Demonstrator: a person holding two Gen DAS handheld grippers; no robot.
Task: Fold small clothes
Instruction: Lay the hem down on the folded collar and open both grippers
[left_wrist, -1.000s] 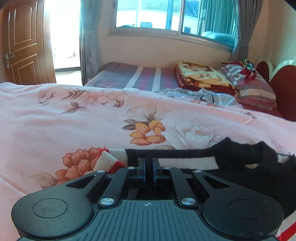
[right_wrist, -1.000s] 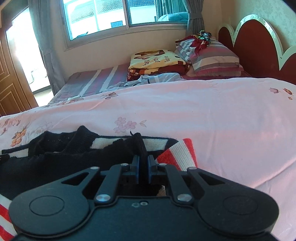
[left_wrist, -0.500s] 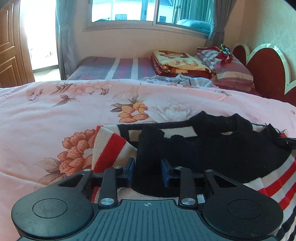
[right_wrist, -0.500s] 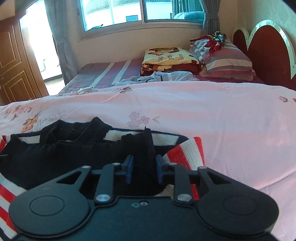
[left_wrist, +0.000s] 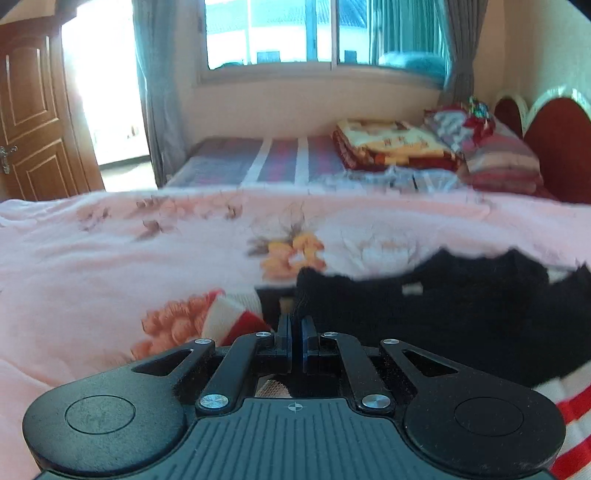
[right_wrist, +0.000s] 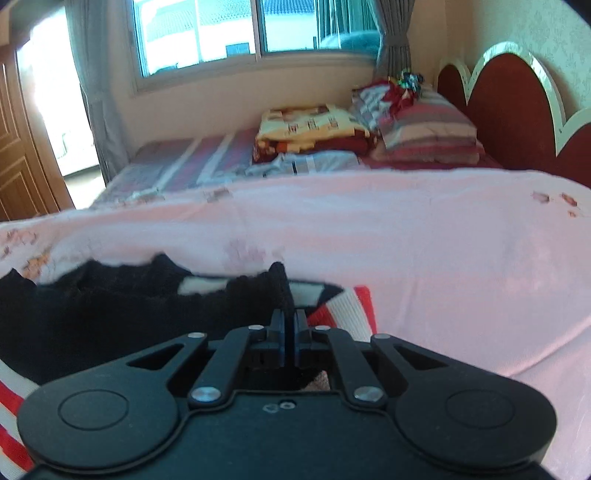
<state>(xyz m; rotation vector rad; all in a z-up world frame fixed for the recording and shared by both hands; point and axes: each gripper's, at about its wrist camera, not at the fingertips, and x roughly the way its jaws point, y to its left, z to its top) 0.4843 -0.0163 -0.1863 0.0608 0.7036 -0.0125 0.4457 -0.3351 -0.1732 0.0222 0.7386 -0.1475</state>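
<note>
A small knitted sweater (left_wrist: 461, 317), black with red and white stripes, lies on the pink floral bedspread (left_wrist: 110, 258). My left gripper (left_wrist: 296, 328) is shut on a pinch of the sweater's black fabric at its left end. In the right wrist view my right gripper (right_wrist: 290, 325) is shut on the sweater (right_wrist: 129, 317) at its right end, beside a red-and-white striped part (right_wrist: 354, 306). Both views are blurred by motion.
Behind the pink bedspread (right_wrist: 443, 258) is a striped mattress (left_wrist: 277, 158) with folded blankets (left_wrist: 391, 144), pillows (left_wrist: 495, 155) and a crumpled light garment (right_wrist: 310, 162). A red headboard (right_wrist: 509, 110) stands at right, a wooden door (left_wrist: 33, 122) at left.
Both grippers were shut on the sweater a second ago, stood open around its black fabric half a second ago, and are now shut on it again; both views show motion blur.
</note>
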